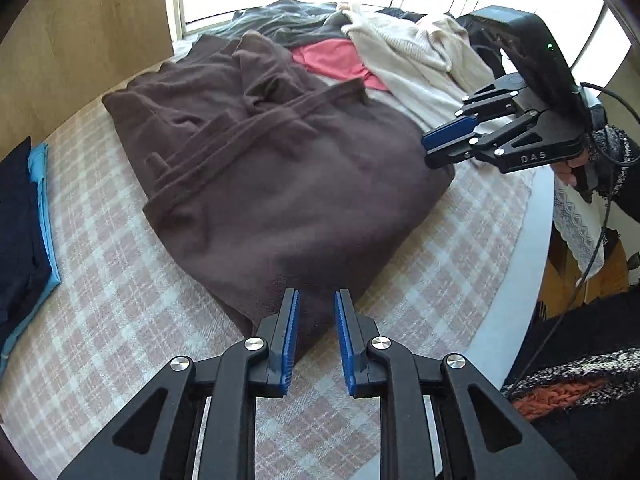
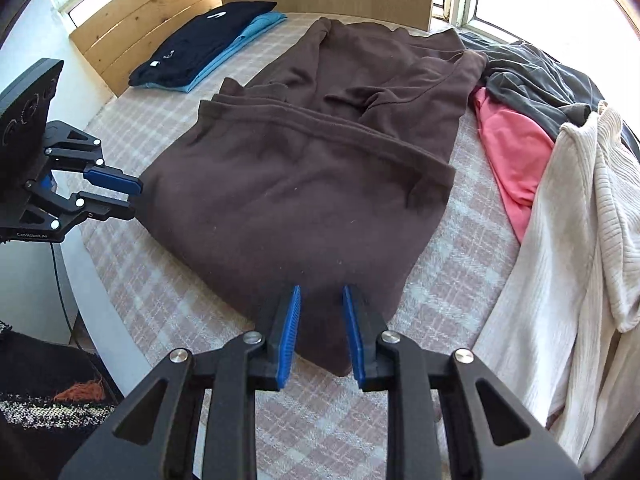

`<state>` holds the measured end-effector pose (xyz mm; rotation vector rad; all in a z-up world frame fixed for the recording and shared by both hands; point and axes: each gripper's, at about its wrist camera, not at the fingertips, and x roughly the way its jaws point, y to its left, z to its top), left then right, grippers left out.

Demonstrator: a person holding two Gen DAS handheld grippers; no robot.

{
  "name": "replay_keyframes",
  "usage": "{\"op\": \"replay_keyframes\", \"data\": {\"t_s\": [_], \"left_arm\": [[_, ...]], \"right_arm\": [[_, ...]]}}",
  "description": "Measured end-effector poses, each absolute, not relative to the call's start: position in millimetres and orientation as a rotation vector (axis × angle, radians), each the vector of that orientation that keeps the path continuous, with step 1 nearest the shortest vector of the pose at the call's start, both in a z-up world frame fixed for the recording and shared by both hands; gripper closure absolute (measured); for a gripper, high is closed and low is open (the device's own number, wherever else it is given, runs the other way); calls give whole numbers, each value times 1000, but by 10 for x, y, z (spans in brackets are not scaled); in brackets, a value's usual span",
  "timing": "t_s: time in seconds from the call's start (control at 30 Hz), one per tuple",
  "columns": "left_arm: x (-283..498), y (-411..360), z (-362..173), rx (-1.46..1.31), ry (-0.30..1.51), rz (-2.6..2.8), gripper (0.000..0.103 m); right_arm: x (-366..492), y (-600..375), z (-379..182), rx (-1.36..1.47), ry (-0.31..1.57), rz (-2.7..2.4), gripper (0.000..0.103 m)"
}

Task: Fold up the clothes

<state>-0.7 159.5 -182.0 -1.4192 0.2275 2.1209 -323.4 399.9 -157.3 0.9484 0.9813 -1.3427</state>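
Brown garment (image 1: 280,168) spread across the middle of a checked bedcover (image 1: 120,300), partly folded, with a banded hem lying across it and a bunched collar or sleeve at the far end. Left gripper (image 1: 316,336) low over the near corner of that garment, blue pads a narrow gap apart, brown cloth showing in the gap; pressed on the cloth or merely above it, hard to tell from this angle. Right gripper (image 2: 322,336) likewise over another near corner of the same brown garment (image 2: 312,184), pads slightly parted, cloth visible between them, no clear pinch. Same right gripper (image 1: 444,146) seen from the left wrist view at the garment's right edge, fingers nearly together, held by a hand (image 1: 568,168) in a speckled sleeve. Left gripper (image 2: 120,196) in the right wrist view beside the garment's left edge (small gap between its fingers). Folded navy piece on a light blue one (image 2: 192,56) near the wooden headboard (image 2: 132,20). Unfolded pile to the other side: pink top (image 2: 516,152), grey garment (image 2: 532,80), cream knit (image 2: 576,240) draped over the bed edge.
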Motion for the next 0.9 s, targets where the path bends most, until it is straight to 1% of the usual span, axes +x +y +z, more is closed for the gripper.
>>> {"op": "replay_keyframes", "data": {"t_s": [0.07,0.13,0.17,0.2,0.23,0.27,0.3,0.33,0.4,0.57,0.6,0.63,0.73,0.77,0.8,0.83,0.87,0.9], "left_arm": [[21,1559,-1849,-1410,214,2127,90],[98,1586,-1741,-1384,288,2141,90],[147,1605,-1688,-1365,336,2147,87],[216,1634,-1636,-1336,406,2149,78],[281,1663,-1589,-1303,476,2151,71],[335,1690,-1559,-1268,540,2152,68],[370,1712,-1548,-1246,584,2146,64],[376,1728,-1555,-1239,610,2135,62],[358,1777,-1626,-1233,675,2111,62],[288,1930,-1864,-1215,850,2051,62],[284,1964,-1900,-1205,881,2043,61],[285,1986,-1925,-1199,901,2040,57],[302,2035,-2011,-1202,950,2033,56],[303,2046,-2027,-1202,958,2029,56],[295,2046,-2028,-1202,955,2028,57],[280,2039,-2023,-1203,945,2031,61],[247,2015,-2006,-1208,915,2037,64],[213,1982,-1987,-1217,875,2039,68]], "right_arm": [[-3259,4018,-1659,961,966,-1346,80],[-3281,4083,-1588,980,945,-1358,80],[-3277,4133,-1533,980,944,-1363,80],[-3248,4200,-1474,965,952,-1362,77],[-3209,4267,-1429,951,962,-1355,73],[-3169,4330,-1392,937,973,-1348,63],[-3125,4373,-1381,920,986,-1339,61],[-3082,4394,-1389,903,1004,-1329,61],[-3007,4396,-1437,869,1048,-1315,61],[-2848,4287,-1680,749,1232,-1300,61],[-2813,4287,-1712,713,1269,-1297,61],[-2778,4286,-1745,677,1305,-1294,61],[-2676,4313,-1854,575,1391,-1293,60],[-2648,4326,-1881,547,1411,-1295,58],[-2631,4341,-1886,529,1418,-1299,58],[-2626,4349,-1885,519,1421,-1304,59],[-2646,4346,-1869,525,1417,-1312,63],[-2669,4338,-1847,537,1410,-1316,70]]}}
